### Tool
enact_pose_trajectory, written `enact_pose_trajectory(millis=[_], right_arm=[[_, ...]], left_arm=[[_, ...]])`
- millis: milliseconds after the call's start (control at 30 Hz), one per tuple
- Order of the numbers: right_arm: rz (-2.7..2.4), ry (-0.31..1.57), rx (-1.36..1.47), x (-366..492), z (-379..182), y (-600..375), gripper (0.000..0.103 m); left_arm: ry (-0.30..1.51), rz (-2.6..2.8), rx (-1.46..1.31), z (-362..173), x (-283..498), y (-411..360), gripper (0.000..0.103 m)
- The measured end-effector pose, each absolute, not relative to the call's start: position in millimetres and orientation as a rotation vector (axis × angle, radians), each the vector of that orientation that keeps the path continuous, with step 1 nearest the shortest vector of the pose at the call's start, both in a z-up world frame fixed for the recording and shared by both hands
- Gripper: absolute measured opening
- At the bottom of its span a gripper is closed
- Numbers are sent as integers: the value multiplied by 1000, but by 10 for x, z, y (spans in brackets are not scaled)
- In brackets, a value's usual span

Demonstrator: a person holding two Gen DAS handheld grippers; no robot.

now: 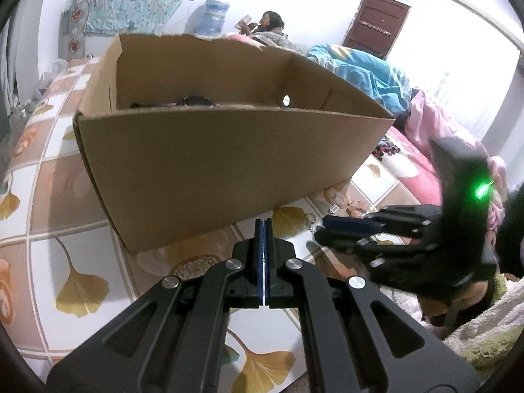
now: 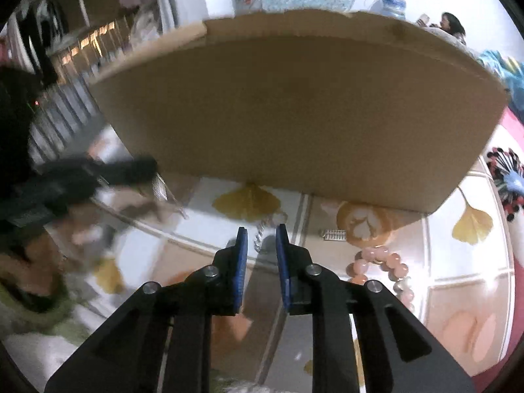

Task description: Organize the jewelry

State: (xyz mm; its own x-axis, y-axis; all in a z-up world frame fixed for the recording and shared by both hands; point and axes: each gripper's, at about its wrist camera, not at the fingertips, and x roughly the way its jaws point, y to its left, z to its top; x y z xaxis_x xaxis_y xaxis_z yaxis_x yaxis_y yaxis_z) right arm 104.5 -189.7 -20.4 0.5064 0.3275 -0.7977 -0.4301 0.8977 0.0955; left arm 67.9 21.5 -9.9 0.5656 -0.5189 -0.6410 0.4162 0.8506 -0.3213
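Jewelry is lying loose on the patterned floor below the cardboard box, a chain sitting at frame centre between the slightly parted, ungripping right gripper, apparently lining up a pickup, while the left gripper is waiting clenched and empty.
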Motion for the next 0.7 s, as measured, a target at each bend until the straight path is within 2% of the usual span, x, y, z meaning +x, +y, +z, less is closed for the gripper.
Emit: enact_pose_trajectory(millis=[33,67,500,700], right_arm=[[453,924,-162,1029,-200,-1855,12],[466,932,-168,1028,-189,-1836,1],[588,936,175,928,157,-2334,0],[581,910,212,841,280,-2506,0]], left_arm=[[795,-549,-141,-86,670,223,0],[793,-547,-142,-82,662,222,0],[753,-560,-150,60,607,286,0],[738,-571,-132,167,569,235,0]])
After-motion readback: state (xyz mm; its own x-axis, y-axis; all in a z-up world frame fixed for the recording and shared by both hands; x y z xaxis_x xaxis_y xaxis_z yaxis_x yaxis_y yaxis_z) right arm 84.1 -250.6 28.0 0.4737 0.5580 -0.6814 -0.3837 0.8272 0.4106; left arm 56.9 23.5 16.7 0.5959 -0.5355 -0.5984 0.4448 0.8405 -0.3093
